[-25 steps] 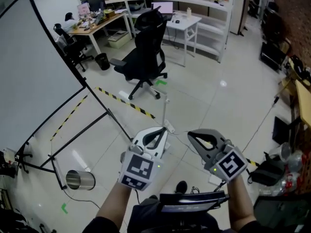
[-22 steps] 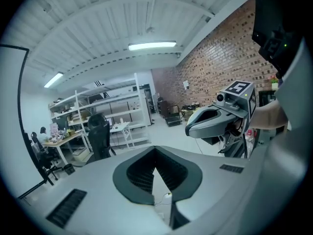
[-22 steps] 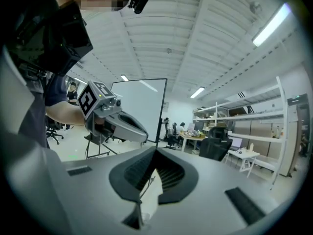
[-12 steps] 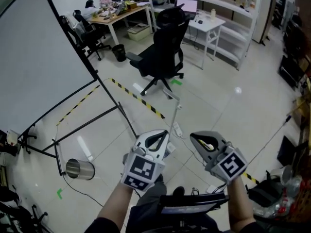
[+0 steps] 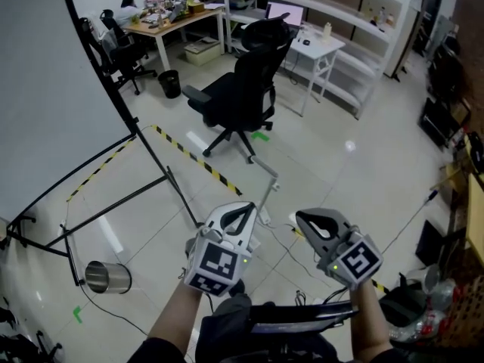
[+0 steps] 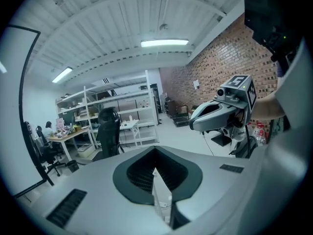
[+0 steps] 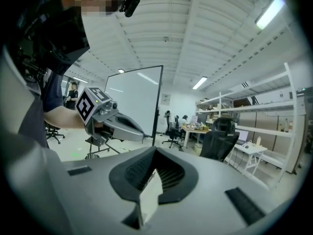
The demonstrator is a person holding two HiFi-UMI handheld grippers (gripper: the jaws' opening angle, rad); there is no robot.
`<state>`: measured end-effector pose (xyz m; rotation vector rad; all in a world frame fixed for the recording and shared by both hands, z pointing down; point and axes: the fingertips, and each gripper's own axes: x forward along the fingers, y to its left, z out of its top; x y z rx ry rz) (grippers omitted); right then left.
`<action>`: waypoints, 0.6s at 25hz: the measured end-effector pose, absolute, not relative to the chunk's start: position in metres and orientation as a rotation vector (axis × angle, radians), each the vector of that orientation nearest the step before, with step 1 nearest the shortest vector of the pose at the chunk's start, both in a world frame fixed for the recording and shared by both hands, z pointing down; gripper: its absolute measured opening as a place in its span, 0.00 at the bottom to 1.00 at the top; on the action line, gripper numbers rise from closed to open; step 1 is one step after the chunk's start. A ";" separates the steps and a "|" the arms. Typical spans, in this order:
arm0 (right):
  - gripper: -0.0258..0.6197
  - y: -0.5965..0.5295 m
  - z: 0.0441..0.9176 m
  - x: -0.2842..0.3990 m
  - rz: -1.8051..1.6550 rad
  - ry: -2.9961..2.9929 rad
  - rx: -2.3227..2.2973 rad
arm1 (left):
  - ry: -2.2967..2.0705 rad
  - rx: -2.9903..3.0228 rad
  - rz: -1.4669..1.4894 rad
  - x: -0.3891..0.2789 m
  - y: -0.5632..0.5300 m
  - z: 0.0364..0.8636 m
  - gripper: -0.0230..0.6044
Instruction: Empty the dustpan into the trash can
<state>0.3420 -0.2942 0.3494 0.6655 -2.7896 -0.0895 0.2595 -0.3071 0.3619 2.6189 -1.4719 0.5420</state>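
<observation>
In the head view my left gripper point(image 5: 245, 207) and right gripper point(image 5: 302, 218) are held side by side over the light floor. Both are shut with nothing between the jaws. A shiny metal trash can point(image 5: 106, 277) stands on the floor to the lower left, well apart from both. A thin pale rod point(image 5: 266, 191) rises from the floor just beyond the left gripper; I cannot tell whether it is the dustpan's handle. The left gripper view shows its closed jaws point(image 6: 155, 154) and the right gripper point(image 6: 196, 122) alongside. The right gripper view shows its closed jaws point(image 7: 154, 154) and the left gripper point(image 7: 140, 130).
A black office chair point(image 5: 242, 82) stands ahead. A whiteboard point(image 5: 45, 89) on black legs point(image 5: 113, 210) fills the left. Yellow-black tape point(image 5: 189, 157) crosses the floor, and cables point(image 5: 283, 229) lie under the grippers. A white table point(image 5: 321, 48) and shelves stand behind; dark bags point(image 5: 404, 308) sit at the right.
Both grippers have been carried over the floor together and stay shut. The trash can has slid left in the view. The rod has come closer to the left gripper.
</observation>
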 end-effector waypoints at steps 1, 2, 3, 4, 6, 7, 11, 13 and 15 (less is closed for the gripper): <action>0.06 -0.300 0.351 0.340 -0.089 -2.780 0.677 | -1.461 2.631 0.555 0.257 -0.314 0.365 0.04; 0.06 -0.305 0.354 0.338 -0.090 -2.769 0.687 | -1.449 2.644 0.563 0.254 -0.321 0.368 0.04; 0.06 -0.310 0.356 0.336 -0.092 -2.756 0.696 | -1.435 2.658 0.563 0.251 -0.327 0.370 0.04; 0.06 -0.314 0.359 0.334 -0.093 -2.744 0.706 | -1.420 2.669 0.557 0.248 -0.333 0.371 0.04; 0.06 -0.320 0.362 0.330 -0.095 -2.724 0.725 | -1.392 2.690 0.553 0.243 -0.342 0.374 0.04; 0.06 -0.322 0.363 0.329 -0.093 -2.719 0.732 | -1.382 2.696 0.553 0.241 -0.346 0.376 0.04; 0.06 -0.336 0.364 0.327 -0.078 -2.701 0.736 | -1.375 2.682 0.545 0.231 -0.360 0.383 0.04; 0.06 -0.345 0.366 0.328 -0.076 -2.695 0.725 | -1.388 2.649 0.530 0.228 -0.365 0.388 0.04; 0.06 -0.356 0.367 0.329 -0.083 -2.699 0.709 | -1.407 2.624 0.526 0.227 -0.370 0.393 0.04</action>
